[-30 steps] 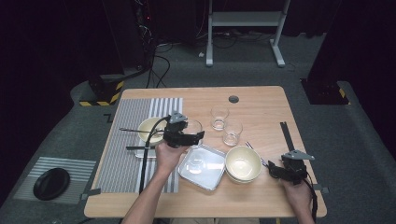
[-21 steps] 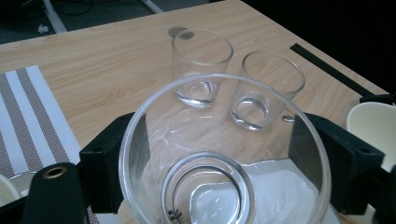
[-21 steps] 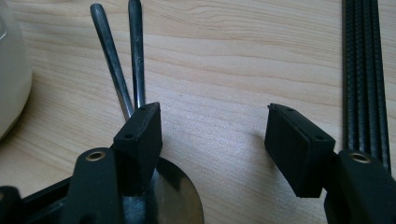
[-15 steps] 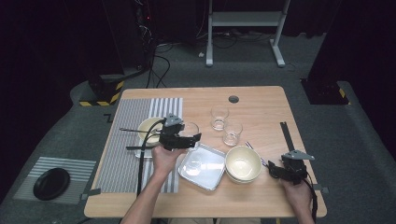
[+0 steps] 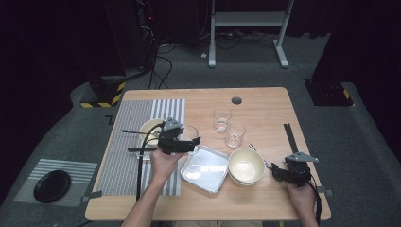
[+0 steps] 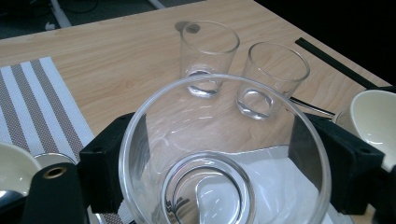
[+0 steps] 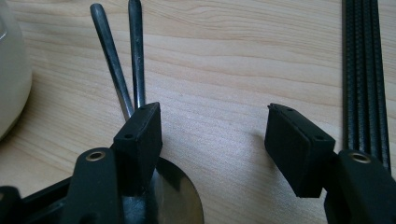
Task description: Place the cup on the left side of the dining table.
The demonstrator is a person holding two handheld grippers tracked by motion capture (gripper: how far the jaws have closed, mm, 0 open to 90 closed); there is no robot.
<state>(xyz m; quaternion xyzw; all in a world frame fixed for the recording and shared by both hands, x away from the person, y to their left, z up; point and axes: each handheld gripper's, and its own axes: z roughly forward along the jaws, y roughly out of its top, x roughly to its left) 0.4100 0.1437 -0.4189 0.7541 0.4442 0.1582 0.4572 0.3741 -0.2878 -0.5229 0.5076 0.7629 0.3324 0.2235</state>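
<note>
While no writing is showing, the left gripper (image 5: pixel 189 143) is gripping a glass tumbler (image 6: pixel 219 154), drifting slightly left; the right gripper (image 7: pixel 212 140) is idling, jaws open, on the bench (image 5: pixel 265 106).

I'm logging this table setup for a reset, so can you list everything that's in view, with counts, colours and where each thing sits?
Held glass: 1, clear, between the left gripper's jaws, above the tray's near-left edge.
Standing glasses: 2, clear, upright at table centre, far side.
Tray: 1, silver, near centre of the table.
Stacked bowls: cream, right of the tray; count unclear.
Bowl: 1, cream, on the placemat, left.
Placemat: 1, grey-and-white striped, table's left part.
Cutlery handles: 2, dark metal, right of the stacked bowls.
Black strip: 1, table's right edge.
Table: 1, light wood.
Black dish: 1, on a striped floor mat, left.
Left gripper: black, shut on the glass.
Right gripper: black, open, over the table.
</note>
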